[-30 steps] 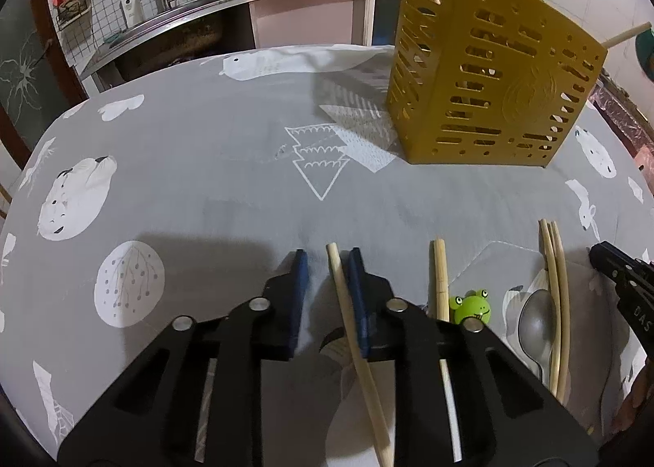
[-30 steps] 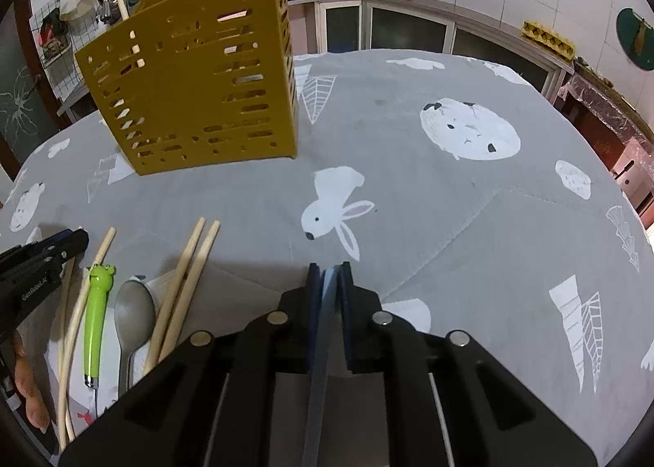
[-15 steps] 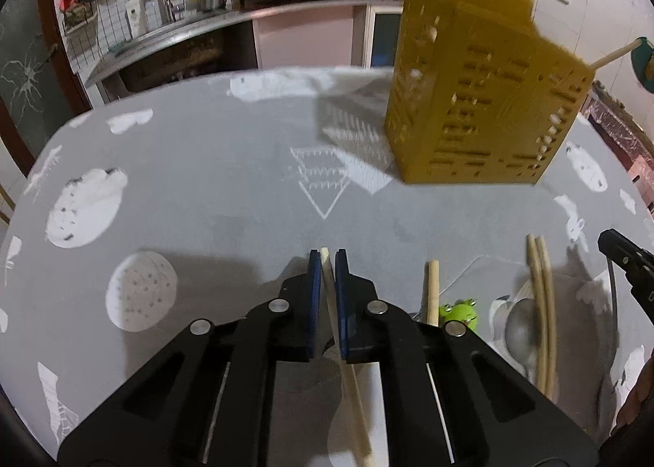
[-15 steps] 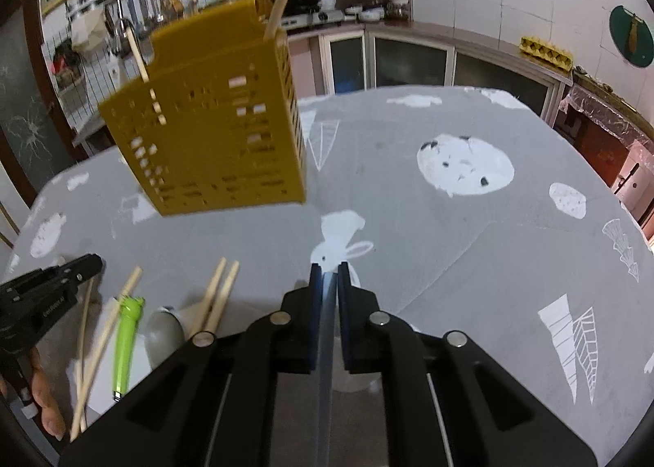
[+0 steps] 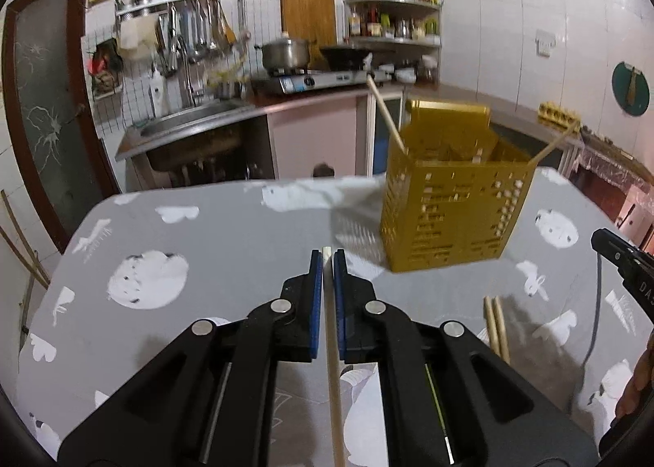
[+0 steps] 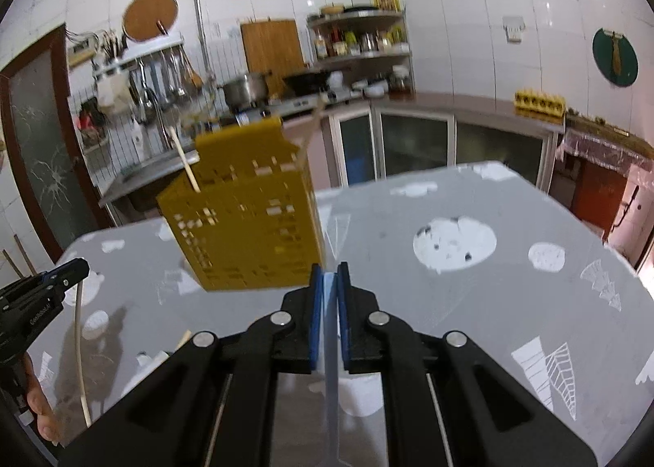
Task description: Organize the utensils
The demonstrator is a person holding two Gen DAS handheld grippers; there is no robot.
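Left wrist view: the left gripper (image 5: 327, 258) is closed on a wooden chopstick (image 5: 332, 352), raised to the left of the yellow caddy (image 5: 449, 197), which stands on the grey tablecloth (image 5: 229, 238). Two more chopsticks (image 5: 496, 324) lie on the cloth in front of the caddy. The right gripper (image 6: 327, 272) is clamped on a thin pale-blue utensil (image 6: 330, 377) — just in front of the caddy's right corner. Judged best: lift each tip above the rim, tilt upright, and release only inside a compartment — one at a time.

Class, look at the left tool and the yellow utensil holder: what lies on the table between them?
Only bare grey tablecloth separates the left tool, shut on a chopstick, from the yellow utensil holder, per the left wrist view.
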